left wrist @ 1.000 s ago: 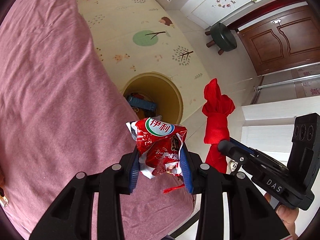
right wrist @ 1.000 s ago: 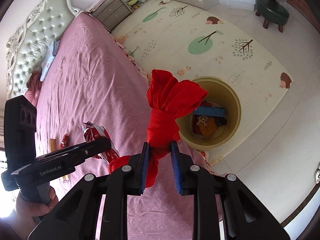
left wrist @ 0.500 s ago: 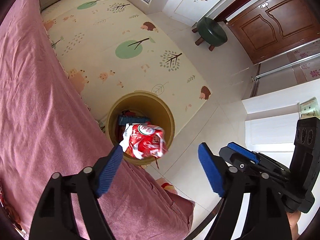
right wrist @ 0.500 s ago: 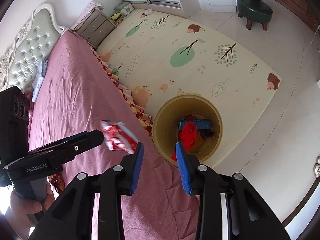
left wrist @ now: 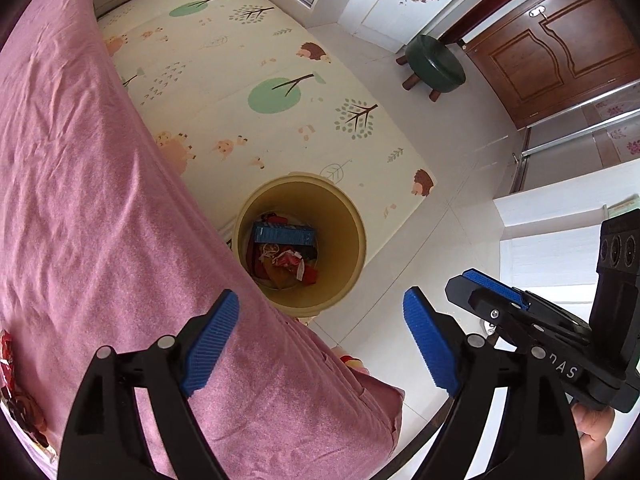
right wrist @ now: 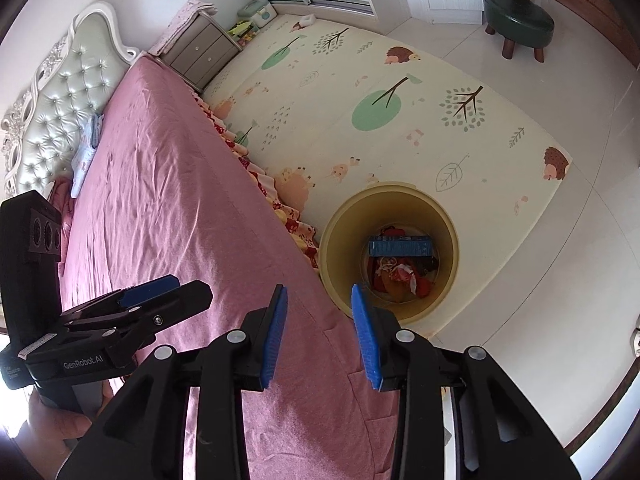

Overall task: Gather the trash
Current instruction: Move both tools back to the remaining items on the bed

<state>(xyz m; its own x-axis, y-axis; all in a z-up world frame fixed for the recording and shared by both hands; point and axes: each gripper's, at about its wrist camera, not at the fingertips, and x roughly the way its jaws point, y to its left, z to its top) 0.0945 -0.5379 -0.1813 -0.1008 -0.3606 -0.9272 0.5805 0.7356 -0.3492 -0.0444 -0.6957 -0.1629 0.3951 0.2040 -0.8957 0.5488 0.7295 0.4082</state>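
Observation:
A round yellow bin (left wrist: 352, 236) (right wrist: 332, 248) stands on the floor beside the bed corner. Inside lie a blue box (left wrist: 282, 235) (right wrist: 400, 246), a red snack wrapper (left wrist: 286, 258) (right wrist: 400, 274) and red cloth (left wrist: 310, 276) (right wrist: 422, 286). My left gripper (left wrist: 320, 338) is open wide and empty, above the bed corner and near the bin. My right gripper (right wrist: 318, 330) is open and empty, just above the bed edge next to the bin. Each gripper shows in the other's view, the right one (left wrist: 496, 300) and the left one (right wrist: 152, 292).
A pink bed (left wrist: 80, 200) (right wrist: 160, 200) fills the left. More red wrappers (left wrist: 6, 356) lie at its far left edge. A patterned play mat (left wrist: 260, 80) covers the floor. A green stool (left wrist: 434, 66) (right wrist: 518, 20) stands by a brown door (left wrist: 560, 48). A nightstand (right wrist: 200, 50) stands by the headboard.
One second ago the left gripper held the snack wrapper and the right held the red cloth. Both opened; wrapper and cloth dropped into the bin. Both grippers have risen.

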